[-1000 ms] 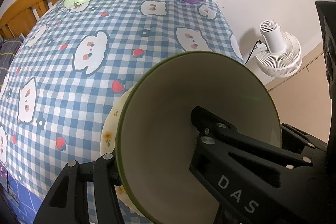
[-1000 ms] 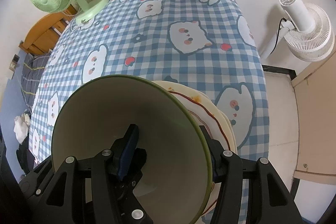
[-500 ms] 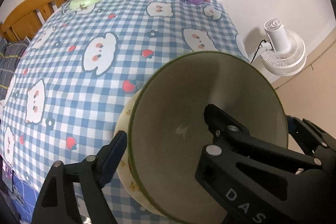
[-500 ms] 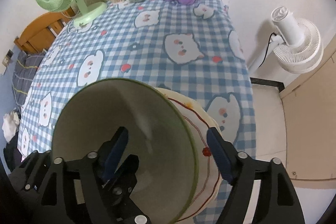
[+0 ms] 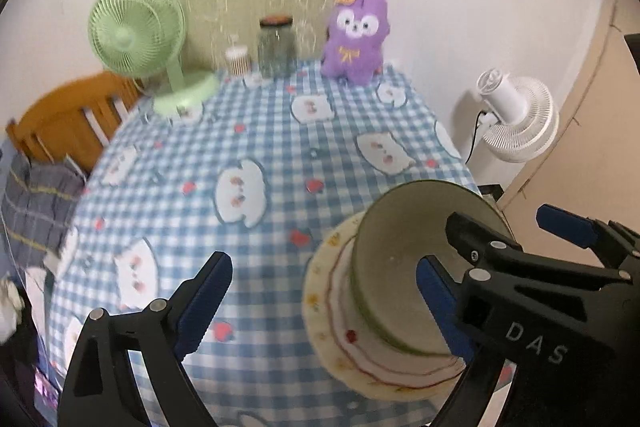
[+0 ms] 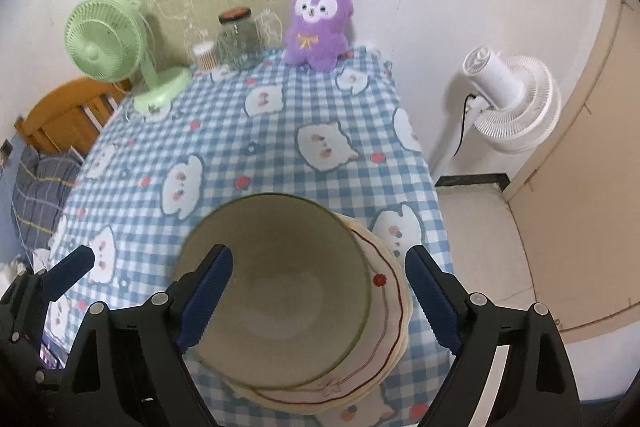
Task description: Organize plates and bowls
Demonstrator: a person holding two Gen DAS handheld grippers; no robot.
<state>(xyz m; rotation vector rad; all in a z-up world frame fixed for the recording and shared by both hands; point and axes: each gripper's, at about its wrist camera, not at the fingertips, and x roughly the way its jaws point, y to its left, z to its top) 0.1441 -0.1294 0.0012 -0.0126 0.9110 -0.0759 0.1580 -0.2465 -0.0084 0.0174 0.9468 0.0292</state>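
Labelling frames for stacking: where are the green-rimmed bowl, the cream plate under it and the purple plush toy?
green-rimmed cream bowl [image 6: 288, 291], right wrist view, inner floor.
cream plate with red line [image 6: 390, 291], right wrist view, exposed right rim.
purple plush toy [image 6: 318, 23], right wrist view, body.

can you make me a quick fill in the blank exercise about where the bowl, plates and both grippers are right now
1. The green-rimmed bowl sits on top of a stack of ____.
2. The left gripper and the right gripper are both ____, with neither gripping the bowl.
3. The plush toy at the far end of the table is ____ in colour.
4. Beside the glass jar, the table fan is ____ in colour.

Missing words: plates; open; purple; green
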